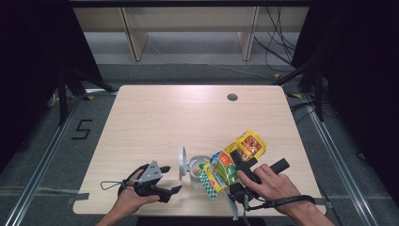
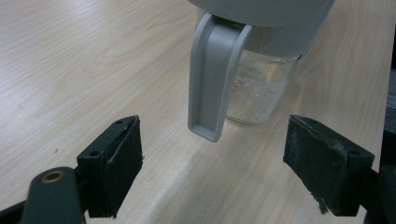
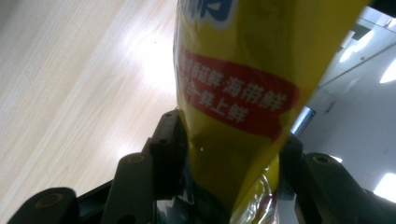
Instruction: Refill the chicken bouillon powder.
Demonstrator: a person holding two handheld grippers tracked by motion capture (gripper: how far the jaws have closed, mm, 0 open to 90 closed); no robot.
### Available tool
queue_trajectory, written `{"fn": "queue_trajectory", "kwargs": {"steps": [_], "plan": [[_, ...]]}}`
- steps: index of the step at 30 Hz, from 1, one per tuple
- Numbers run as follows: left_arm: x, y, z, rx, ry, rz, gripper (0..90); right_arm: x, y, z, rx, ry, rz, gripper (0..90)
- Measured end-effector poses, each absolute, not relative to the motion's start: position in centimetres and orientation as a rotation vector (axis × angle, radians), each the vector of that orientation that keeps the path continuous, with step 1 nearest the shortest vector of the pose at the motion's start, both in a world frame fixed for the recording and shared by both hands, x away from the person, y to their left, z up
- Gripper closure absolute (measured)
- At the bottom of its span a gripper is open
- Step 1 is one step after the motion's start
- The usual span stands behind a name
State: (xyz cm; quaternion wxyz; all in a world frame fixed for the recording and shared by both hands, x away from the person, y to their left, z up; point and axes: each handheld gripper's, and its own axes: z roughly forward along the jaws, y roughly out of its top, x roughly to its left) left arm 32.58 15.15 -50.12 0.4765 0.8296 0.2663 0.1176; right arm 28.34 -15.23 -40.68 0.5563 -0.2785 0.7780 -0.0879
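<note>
A clear jar (image 1: 196,172) with a grey rim stands near the table's front edge, its grey hinged lid (image 1: 181,162) flipped up on its left. My right gripper (image 1: 236,161) is shut on a yellow snack bag (image 1: 250,143). The bag is tilted, and its green and orange end (image 1: 219,175) hangs by the jar's mouth. In the right gripper view both jaws press the yellow bag (image 3: 233,116). My left gripper (image 1: 170,179) stands open just left of the jar. In the left gripper view the jar (image 2: 259,93) and its grey lid flap (image 2: 215,79) sit ahead of the open left gripper (image 2: 212,126).
The light wooden table (image 1: 188,113) has a round cable hole (image 1: 232,97) near its far right edge. Beyond it are a pale shelf unit (image 1: 188,28) and loose cables (image 1: 277,42) on the floor. Dark stands flank both sides.
</note>
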Motion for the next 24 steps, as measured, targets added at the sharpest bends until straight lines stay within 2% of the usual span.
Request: {"fn": "queue_trajectory", "kwargs": {"steps": [15,24], "plan": [[32.77,15.2,-49.99,2.055,0.626,0.312,18.7,28.5,-15.26,-40.83,-0.621,1.829,-0.206,56.1],[32.59,15.18,-50.06,2.033,0.638,0.304,18.7,28.58,-14.66,-40.65,-0.73,1.752,-0.272,56.2]]}}
